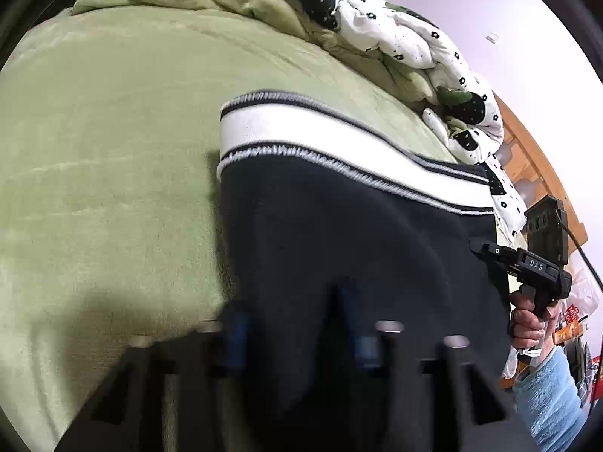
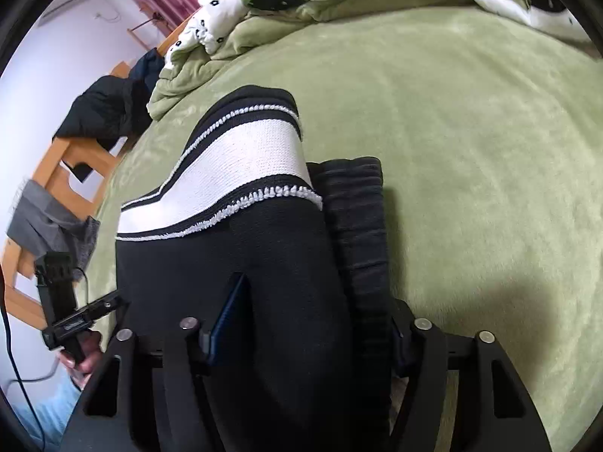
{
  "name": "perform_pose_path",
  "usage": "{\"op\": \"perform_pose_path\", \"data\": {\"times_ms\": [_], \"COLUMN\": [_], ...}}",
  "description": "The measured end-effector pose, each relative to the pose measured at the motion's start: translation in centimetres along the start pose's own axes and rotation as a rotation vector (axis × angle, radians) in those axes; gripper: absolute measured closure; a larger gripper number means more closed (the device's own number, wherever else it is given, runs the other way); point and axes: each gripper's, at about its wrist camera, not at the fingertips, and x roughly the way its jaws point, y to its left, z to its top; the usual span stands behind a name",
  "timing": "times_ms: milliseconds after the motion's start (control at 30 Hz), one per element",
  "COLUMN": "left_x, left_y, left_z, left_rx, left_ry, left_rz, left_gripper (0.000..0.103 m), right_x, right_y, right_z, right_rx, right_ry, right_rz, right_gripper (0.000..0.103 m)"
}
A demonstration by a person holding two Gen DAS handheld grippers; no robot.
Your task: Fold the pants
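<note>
Black pants (image 1: 339, 233) with a white band edged in black and white stitching lie on a green blanket (image 1: 113, 132). They also show in the right wrist view (image 2: 233, 263). My left gripper (image 1: 297, 324) has its blue-padded fingers on either side of the black cloth at the near left edge. My right gripper (image 2: 301, 324) straddles the black cloth, with a ribbed black waistband (image 2: 358, 218) running through its right side. The right gripper also shows in the left wrist view (image 1: 490, 252) at the pants' right edge.
A rumpled white quilt with black flowers (image 1: 395, 30) and green bedding lie along the far side of the bed. A wooden bed frame (image 2: 49, 173) with dark clothes (image 2: 105, 109) hung on it runs at the left of the right wrist view.
</note>
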Motion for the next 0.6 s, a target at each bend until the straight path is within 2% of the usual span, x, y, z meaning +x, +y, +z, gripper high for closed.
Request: {"op": "perform_pose_path", "data": {"times_ms": [33,67,167,200,267,367,500,600], "left_x": [-0.6,-1.2,-3.1,-3.8,-4.7,-7.3,-12.6,-15.7], "left_y": [-0.5,-0.5,-1.0,-1.0,-0.5,1.7,7.3,10.9], "left_z": [0.2,0.5,1.4,1.8,2.1,2.5,4.3,5.5], "left_rx": [0.019,0.029,0.03,0.029,0.022,-0.01,-0.072,-0.085], "left_ry": [-0.011,-0.017,-0.035,-0.038,-0.045,-0.076,-0.146,-0.166], "left_rz": [0.007,-0.001,-0.042,-0.06,-0.082,-0.096,-0.021,0.067], "left_gripper": [0.084,0.087,0.09,0.09,0.091,0.091,0.092,0.092], "right_x": [-0.5,-1.1,-3.0,-4.0,-5.4,-6.0,-5.0,-2.1], "right_y": [0.4,0.9,2.7,3.9,6.4,10.8,15.6,19.9], "right_z": [0.0,-0.1,-0.3,-0.5,-0.7,-1.0,-1.4,-1.3], "right_rx": [-0.011,-0.012,-0.007,-0.002,-0.015,-0.061,-0.075,-0.102], "right_ry": [-0.012,-0.03,-0.086,-0.118,-0.167,-0.189,-0.174,-0.143], "right_rz": [-0.006,-0.014,-0.028,0.008,0.019,-0.001,0.087,0.191], "right_gripper": [0.052,0.054,0.074,0.079,0.08,0.08,0.081,0.081]}}
